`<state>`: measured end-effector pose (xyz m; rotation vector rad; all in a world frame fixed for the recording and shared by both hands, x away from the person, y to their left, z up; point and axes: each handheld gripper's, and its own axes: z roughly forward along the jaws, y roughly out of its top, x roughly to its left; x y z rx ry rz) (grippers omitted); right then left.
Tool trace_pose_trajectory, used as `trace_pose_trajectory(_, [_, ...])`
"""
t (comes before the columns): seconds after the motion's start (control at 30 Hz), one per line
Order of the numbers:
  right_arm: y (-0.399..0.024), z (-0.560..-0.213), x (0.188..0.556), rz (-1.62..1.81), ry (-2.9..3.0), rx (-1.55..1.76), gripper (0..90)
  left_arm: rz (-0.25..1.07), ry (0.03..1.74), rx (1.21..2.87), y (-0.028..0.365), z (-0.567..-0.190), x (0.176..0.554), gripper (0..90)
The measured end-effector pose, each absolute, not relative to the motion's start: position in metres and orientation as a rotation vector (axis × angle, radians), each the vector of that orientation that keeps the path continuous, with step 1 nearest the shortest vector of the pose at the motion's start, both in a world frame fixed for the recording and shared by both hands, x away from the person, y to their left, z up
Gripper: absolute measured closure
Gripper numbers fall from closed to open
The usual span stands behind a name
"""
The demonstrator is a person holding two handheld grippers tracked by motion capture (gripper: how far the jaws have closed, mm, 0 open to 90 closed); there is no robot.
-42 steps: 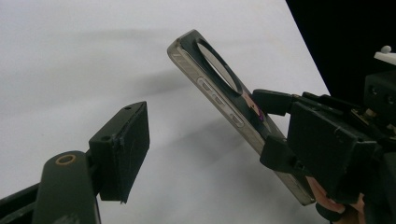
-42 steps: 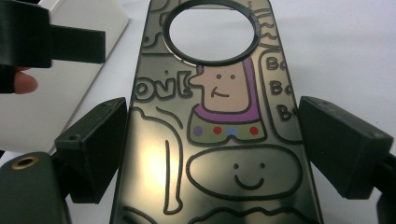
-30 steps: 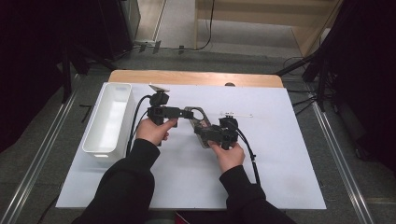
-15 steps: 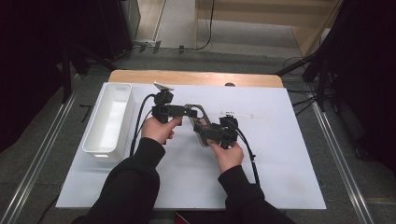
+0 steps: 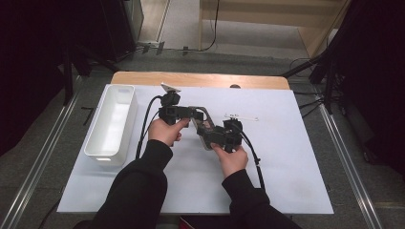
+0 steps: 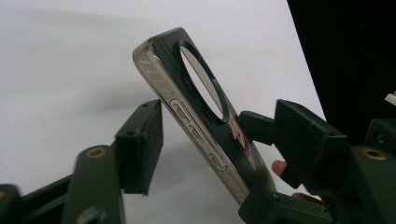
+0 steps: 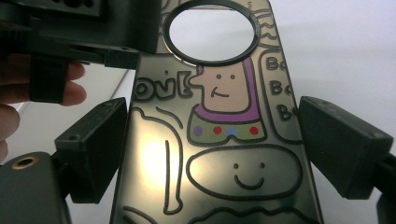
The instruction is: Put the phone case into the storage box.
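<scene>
over white table sheet point(image 5: 286, 162) — phone case point(image 7: 219, 140) clamped between right gripper point(image 7: 210, 154) jaws.

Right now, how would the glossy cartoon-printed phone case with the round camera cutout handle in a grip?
The phone case is probably slippery, given its shiny glare. Likely light and slightly flexible: it looks like a thin empty shell. The right gripper clamps its side edges, which seems secure.

We see a glossy clear plastic phone case point(image 7: 219, 140), its printed cartoon lines glare-struck, with a silvery metallic-look edge point(image 6: 187, 126) and ribbed buttons. The tongs, left point(image 6: 201, 154) and right point(image 7: 210, 154), are matt black plastic, slightly grainy, with brass-coloured screw inserts. At 9 o'clock sits a smooth white plastic bin point(image 5: 111, 124), semi-gloss. The surface point(image 5: 286, 162) is matt white, paper-like; bare wood edge point(image 5: 200, 79) at 12 o'clock. Sleeves point(image 5: 138, 191) are dark matt cloth.
</scene>
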<state>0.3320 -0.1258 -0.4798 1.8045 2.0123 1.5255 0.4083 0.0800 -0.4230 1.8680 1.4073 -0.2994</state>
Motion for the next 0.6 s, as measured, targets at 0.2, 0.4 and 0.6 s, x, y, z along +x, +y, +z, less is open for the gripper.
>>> trace_pose_trajectory(0.2, [-0.1245,-0.4794,0.3316,1.534,2.002,1.806,10.7,-0.327,1.421,1.847,0.0816,-0.4249,0.4108,41.0])
trace_pose_trajectory(0.4, [-0.1227,-0.4802,0.3311,1.534,2.002,1.808,10.7,-0.331,1.431,1.839,0.0833,-0.4264,0.4124,43.8])
trace_pose_trajectory(0.6, [-0.1207,-0.4802,0.3307,1.543,1.984,1.806,10.7,-0.356,1.438,1.819,0.0843,-0.4279,0.4137,50.4])
